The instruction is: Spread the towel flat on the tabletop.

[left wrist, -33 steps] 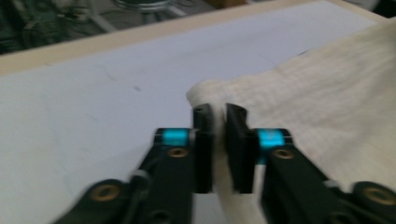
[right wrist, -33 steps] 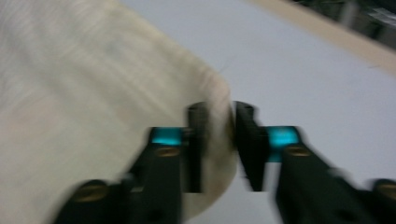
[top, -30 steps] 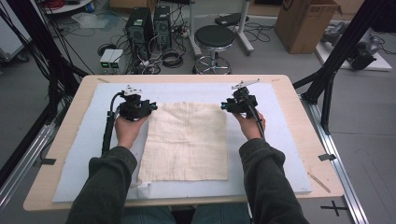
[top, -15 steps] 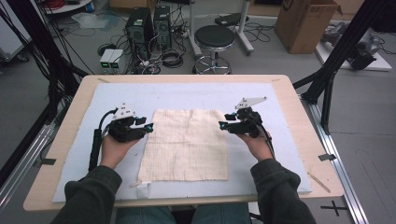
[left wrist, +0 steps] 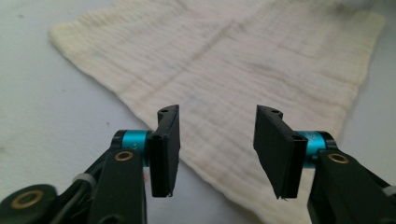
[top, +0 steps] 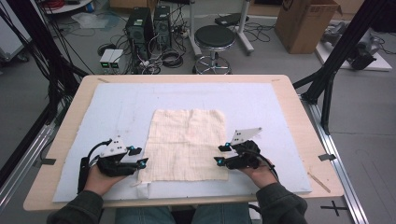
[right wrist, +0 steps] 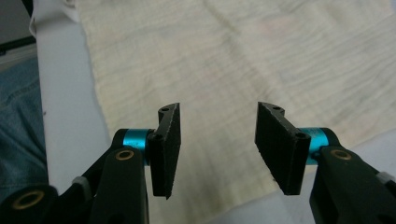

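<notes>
I have the left gripper (top: 138,157) released at the cloth's (top: 187,142) near left corner. My right gripper (top: 219,154) sits released at its near right corner, toward the worktop's (top: 285,93) front edge.

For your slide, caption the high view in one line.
Two open grippers, left and right, flank a cream cloth.

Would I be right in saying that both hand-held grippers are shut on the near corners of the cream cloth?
Not quite: both are open, holding nothing. The left hand-held gripper and right hand-held gripper each show parted jaws above the cream cloth in their own gripper views. They are indeed at its near corners.
</notes>
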The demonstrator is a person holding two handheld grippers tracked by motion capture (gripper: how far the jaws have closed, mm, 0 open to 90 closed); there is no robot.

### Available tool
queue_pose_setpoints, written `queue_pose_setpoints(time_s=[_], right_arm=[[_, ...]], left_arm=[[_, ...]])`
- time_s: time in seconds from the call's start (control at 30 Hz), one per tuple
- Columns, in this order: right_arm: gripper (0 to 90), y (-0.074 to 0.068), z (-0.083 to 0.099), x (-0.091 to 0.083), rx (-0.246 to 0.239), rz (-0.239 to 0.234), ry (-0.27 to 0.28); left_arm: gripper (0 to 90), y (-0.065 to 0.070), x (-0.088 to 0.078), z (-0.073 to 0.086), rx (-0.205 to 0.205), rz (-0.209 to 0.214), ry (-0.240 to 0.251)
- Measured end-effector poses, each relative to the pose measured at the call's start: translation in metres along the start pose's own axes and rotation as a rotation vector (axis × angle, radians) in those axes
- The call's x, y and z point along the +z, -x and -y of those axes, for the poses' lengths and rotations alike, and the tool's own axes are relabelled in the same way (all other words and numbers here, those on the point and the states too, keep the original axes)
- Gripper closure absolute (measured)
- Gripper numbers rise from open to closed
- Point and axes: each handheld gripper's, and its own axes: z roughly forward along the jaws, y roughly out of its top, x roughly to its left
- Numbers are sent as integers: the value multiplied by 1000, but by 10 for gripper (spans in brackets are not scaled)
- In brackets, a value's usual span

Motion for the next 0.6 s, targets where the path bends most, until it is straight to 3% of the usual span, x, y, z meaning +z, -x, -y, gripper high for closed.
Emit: queue_pose_setpoints(time_s=[0.2,0.27,0.4,0.43,0.53,0.6], right_arm=[[548,-2,10,10,1,-21,-33],[572,-2,11,12,1,-23,-40],[635,-5,13,19,-33,-17,-106],[646,-5,13,19,-49,-14,-103],[725,-3,13,20,-34,-25,-105],[778,0,13,20,-30,-32,-102]], left_arm=[[592,2,12,5,27,64,-68],[624,5,16,7,50,67,-105],[695,8,18,7,79,55,-103],[718,8,17,7,85,56,-105],[841,12,17,7,111,66,-103],[875,13,17,8,113,62,-103]])
